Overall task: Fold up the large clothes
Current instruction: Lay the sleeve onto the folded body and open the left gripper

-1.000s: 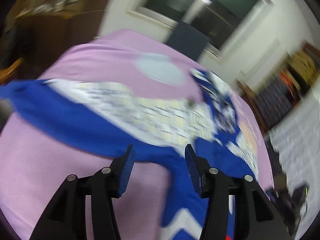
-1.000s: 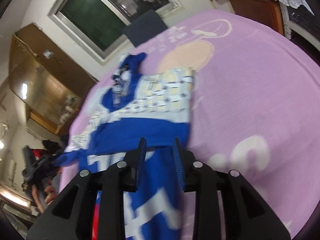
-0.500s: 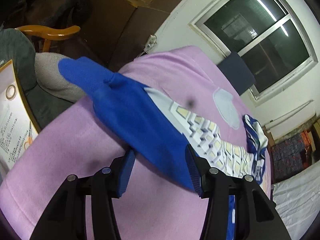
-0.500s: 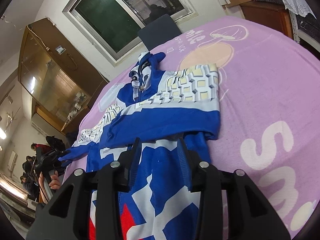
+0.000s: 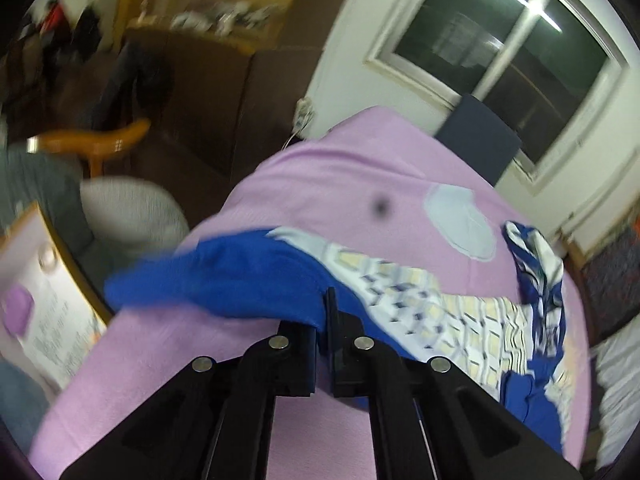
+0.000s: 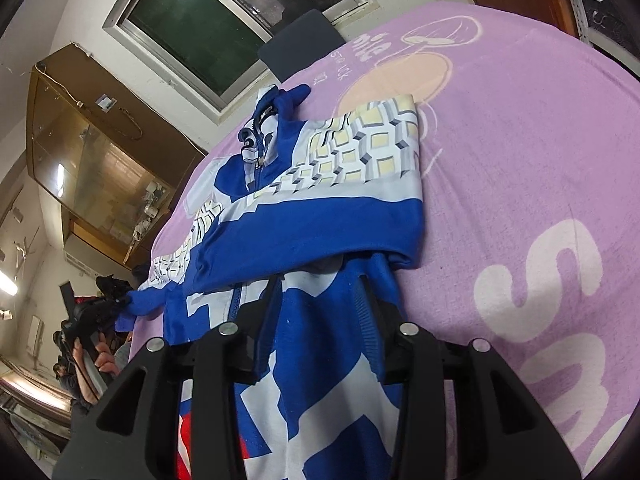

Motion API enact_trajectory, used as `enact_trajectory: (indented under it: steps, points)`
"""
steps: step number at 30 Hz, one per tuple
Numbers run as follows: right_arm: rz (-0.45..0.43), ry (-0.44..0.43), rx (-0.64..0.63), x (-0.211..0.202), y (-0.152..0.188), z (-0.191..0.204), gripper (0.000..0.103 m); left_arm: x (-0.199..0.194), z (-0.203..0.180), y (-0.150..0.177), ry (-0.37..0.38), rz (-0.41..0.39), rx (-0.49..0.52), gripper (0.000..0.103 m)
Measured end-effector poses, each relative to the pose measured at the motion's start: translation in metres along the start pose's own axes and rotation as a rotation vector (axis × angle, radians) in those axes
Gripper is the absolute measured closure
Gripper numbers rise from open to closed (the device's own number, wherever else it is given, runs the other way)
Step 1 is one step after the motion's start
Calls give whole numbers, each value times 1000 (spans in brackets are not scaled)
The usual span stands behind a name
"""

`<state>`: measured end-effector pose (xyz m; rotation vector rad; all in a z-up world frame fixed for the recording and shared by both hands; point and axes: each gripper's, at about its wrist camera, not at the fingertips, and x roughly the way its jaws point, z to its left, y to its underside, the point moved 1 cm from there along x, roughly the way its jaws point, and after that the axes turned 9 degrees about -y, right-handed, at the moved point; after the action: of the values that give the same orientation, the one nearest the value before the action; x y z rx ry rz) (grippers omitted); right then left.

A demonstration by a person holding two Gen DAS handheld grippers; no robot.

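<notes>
The jacket (image 6: 320, 216), blue with white bands and a cream-and-grey block pattern, lies spread on the purple bedcover (image 6: 520, 140), collar toward the window (image 6: 240, 12) end. In the right wrist view one sleeve is folded across the chest, its blue edge lying crosswise just beyond the fingertips; the zip runs down the middle of the body. The right gripper (image 6: 318, 300) sits low over the lower front of the jacket with its fingers spread wide, blue and white fabric showing between them; nothing is clamped between the pads. The left gripper (image 5: 323, 320) has its fingers drawn almost together, and a fold of the blue sleeve (image 5: 224, 276) passes between the tips, so it has the sleeve pinched. The sleeve's cuff end extends to the left of the fingers, over the edge region of the bedcover; this part of the left wrist view is blurred. A dark cushion (image 5: 478, 138) stands at the far end of the bed below the window. A wooden cabinet (image 6: 100, 152) stands along the wall at left.
</notes>
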<state>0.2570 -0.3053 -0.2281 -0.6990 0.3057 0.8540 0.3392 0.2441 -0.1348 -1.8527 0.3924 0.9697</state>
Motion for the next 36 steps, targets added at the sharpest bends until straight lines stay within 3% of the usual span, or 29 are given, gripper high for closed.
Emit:
enact_trajectory:
  steps: [5,13,24,28,32,35,36]
  points:
    - [1,-5,5,-1,1,-1,63,-28,-59,0,-15,-76,172,100]
    - [12,-26,30,0,0,-3,59,-58,-164,28,43,-136,400,99]
    - [18,-61,87,-1,-1,-12,58,-76,-282,116,177,-152,677,99]
    - [19,-81,112,-2,-2,-16,58,-58,-307,160,193,-116,764,99]
    - [21,-94,134,-1,-4,-20,58,-27,-319,199,161,-53,847,94]
    - [22,-96,139,-1,-4,-21,58,-18,-315,208,156,-28,864,91]
    - [22,-96,138,-1,-4,-21,58,-20,-312,207,175,-20,854,85]
